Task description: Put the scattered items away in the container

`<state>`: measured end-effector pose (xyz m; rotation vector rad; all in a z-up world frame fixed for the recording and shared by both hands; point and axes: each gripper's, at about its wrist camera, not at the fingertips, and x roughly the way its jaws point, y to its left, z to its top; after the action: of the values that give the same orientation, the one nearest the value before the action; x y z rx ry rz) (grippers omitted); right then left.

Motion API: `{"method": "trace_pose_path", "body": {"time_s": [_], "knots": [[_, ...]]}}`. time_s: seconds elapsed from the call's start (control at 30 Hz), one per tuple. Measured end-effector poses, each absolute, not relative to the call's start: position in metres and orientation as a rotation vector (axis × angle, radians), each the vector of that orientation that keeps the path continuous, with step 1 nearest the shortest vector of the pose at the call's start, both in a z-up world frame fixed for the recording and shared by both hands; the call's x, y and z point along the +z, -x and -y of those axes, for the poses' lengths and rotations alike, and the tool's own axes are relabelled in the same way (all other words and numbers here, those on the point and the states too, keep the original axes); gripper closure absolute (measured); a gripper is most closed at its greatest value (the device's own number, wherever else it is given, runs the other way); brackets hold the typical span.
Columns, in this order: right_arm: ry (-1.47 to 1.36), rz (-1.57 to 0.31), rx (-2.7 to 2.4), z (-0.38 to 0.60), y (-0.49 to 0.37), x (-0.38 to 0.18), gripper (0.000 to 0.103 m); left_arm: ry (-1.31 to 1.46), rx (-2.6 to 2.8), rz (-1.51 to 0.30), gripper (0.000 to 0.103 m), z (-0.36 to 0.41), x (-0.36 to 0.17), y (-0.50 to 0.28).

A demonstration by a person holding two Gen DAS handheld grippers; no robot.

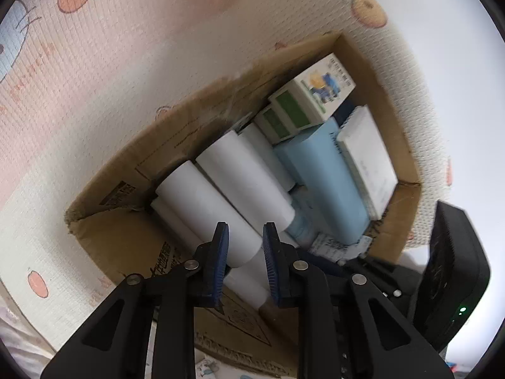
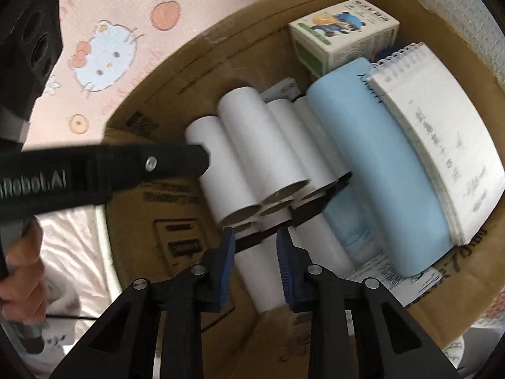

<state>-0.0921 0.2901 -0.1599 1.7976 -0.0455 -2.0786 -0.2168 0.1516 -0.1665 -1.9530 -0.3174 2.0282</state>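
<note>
A cardboard box (image 1: 120, 237) (image 2: 363, 3) lies on the play mat and holds several white paper tubes (image 1: 221, 208) (image 2: 262, 148), a light blue pack (image 1: 331, 177) (image 2: 378, 170), a spiral notepad (image 1: 369, 154) (image 2: 442, 132) and a small cartoon-printed carton (image 1: 318, 91) (image 2: 344, 41). My left gripper (image 1: 244, 237) hovers open over the near ends of the tubes, holding nothing. My right gripper (image 2: 255, 240) is open above the tube ends, empty. The left gripper's black arm (image 2: 126, 167) crosses the right wrist view over the box's left side.
The pink and white cartoon play mat (image 1: 110, 63) (image 2: 104, 57) surrounds the box. The right gripper's black body (image 1: 454, 271) is at the right edge of the left wrist view. A hand (image 2: 22, 268) and pale bedding (image 2: 75, 252) sit at lower left.
</note>
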Motion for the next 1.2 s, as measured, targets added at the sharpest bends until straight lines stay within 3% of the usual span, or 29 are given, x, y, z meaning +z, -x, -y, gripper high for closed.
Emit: {"method": "trace_pose_path", "body": {"time_s": [0.1, 0.5, 0.7, 0.9, 1.2], "knots": [[-1.821, -0.061, -2.124, -0.288, 0.096, -0.162, 0.079, 1.978, 2.042, 0.290, 0.080, -0.155, -0.173, 0.221], [-1.870, -0.060, -2.096, -0.293, 0.107, -0.172, 0.079, 2.008, 2.081, 0.251, 0.080, -0.162, -0.182, 0.221], [-1.839, -0.004, -2.118, -0.306, 0.086, -0.157, 0.079, 1.893, 2.190, 0.230, 0.079, -0.160, -0.158, 0.208], [-1.755, -0.040, -2.213, -0.317, 0.056, -0.118, 0.079, 1.728, 2.296, 0.293, 0.057, -0.155, -0.131, 0.183], [-1.680, -0.138, -2.329, -0.309, 0.032, -0.076, 0.076, 1.453, 2.490, 0.372, 0.043, -0.152, -0.093, 0.139]]}}
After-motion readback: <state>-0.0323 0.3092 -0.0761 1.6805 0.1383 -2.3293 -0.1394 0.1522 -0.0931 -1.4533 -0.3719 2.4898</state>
